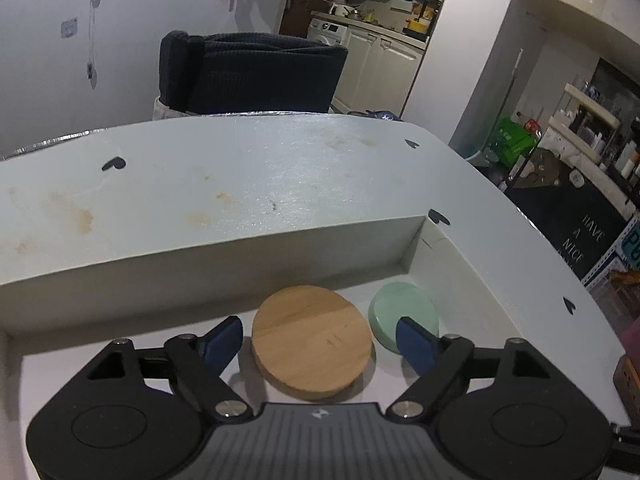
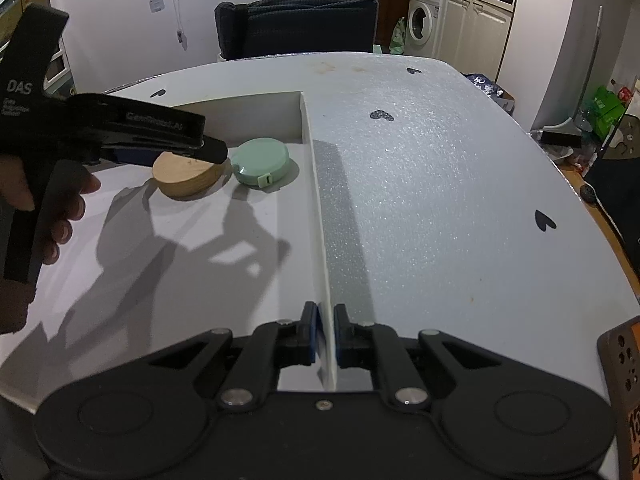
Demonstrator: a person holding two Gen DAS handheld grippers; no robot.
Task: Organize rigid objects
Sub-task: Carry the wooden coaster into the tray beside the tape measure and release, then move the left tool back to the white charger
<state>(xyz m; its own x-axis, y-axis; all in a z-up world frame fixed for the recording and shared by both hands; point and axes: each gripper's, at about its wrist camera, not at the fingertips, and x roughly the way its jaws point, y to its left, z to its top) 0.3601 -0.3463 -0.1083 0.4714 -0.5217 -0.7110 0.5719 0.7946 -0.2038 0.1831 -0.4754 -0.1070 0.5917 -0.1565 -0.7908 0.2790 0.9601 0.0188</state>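
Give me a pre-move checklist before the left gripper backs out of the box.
1. Wooden disc lying flat on box floor: ok.
2. Left gripper open, fingers clear of the disc: ok.
3. Green tape measure beside the disc, apart from it: ok.
4. Right-hand finger touching the tape measure: cannot tell.
5. Right gripper shut on the box wall: ok.

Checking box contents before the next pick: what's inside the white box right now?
Inside the white box: a wooden disc and a mint green round case, side by side near the far corner. The floor under the left gripper is hidden.
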